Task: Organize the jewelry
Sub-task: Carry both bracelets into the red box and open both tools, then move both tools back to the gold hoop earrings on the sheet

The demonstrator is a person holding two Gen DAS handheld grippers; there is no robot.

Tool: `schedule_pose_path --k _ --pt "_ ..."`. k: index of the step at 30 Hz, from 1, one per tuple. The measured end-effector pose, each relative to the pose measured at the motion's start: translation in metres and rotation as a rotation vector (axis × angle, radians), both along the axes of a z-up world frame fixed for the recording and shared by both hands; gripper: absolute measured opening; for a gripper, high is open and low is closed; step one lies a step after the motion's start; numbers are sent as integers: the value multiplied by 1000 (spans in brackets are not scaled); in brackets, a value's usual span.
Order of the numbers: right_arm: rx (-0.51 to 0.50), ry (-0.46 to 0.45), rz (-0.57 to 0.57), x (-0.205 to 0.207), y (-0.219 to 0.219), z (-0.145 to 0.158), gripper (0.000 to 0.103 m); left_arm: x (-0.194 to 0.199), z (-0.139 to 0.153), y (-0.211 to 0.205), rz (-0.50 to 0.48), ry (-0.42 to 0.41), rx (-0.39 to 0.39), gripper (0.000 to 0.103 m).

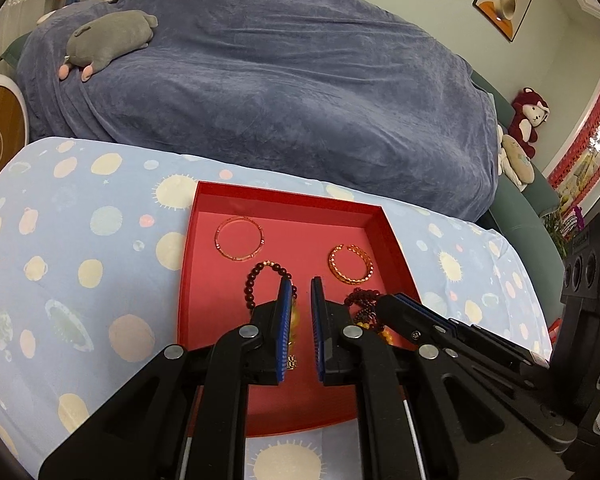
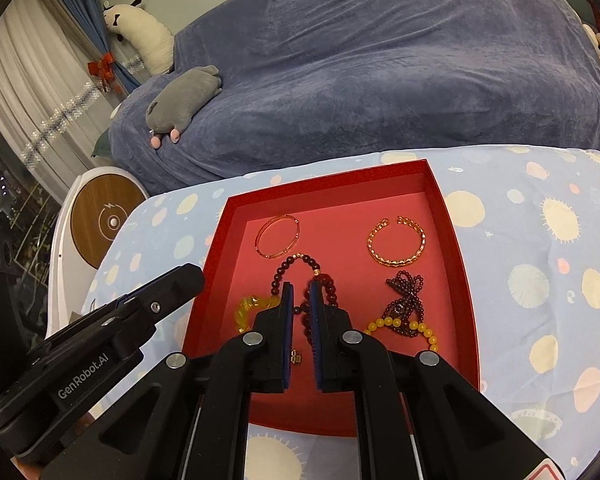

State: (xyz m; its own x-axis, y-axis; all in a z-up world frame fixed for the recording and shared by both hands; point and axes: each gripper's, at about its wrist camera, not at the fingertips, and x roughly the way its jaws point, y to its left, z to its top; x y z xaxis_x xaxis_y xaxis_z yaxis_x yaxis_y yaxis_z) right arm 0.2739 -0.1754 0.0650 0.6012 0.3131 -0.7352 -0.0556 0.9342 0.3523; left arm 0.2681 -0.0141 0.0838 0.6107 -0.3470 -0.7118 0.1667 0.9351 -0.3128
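A red tray (image 1: 284, 196) (image 2: 452, 200) on the spotted cloth holds jewelry: a thin gold bangle (image 1: 240, 239) (image 2: 278, 237), an open gold cuff (image 1: 350, 267) (image 2: 396, 241), a dark red bead bracelet (image 1: 256, 280) (image 2: 296, 264), a purple bead strand (image 2: 404, 300), yellow bead bracelets (image 2: 412, 326) (image 2: 252, 308) and a small gold clasp (image 2: 297, 357). My left gripper (image 1: 300, 286) hangs over the tray, slightly open and empty. My right gripper (image 2: 299, 288) hangs over the dark red bracelet, slightly open and empty.
The tray sits on a table with a light blue spotted cloth (image 1: 80, 248) (image 2: 540, 240). Behind it is a sofa under a blue-grey blanket (image 1: 280, 80) with a grey plush toy (image 1: 108, 40) (image 2: 184, 100). A round wooden side table (image 2: 104, 220) stands left.
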Motion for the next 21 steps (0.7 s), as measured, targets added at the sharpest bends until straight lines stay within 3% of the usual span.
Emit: schedule_pose_path --k 4,6,11,21 --pt "-9 -3 -19 -2 -6 0 13 2 -6 3 27 11 7 14" --pt "2 -4 -31 -8 -11 1 13 0 -9 5 42 19 13 23" --pt "19 -2 -63 -35 -25 -2 18 -17 -15 11 47 29 22 24" --pt "-1 59 -107 -118 -48 -25 18 -87 -33 12 11 77 26 25"
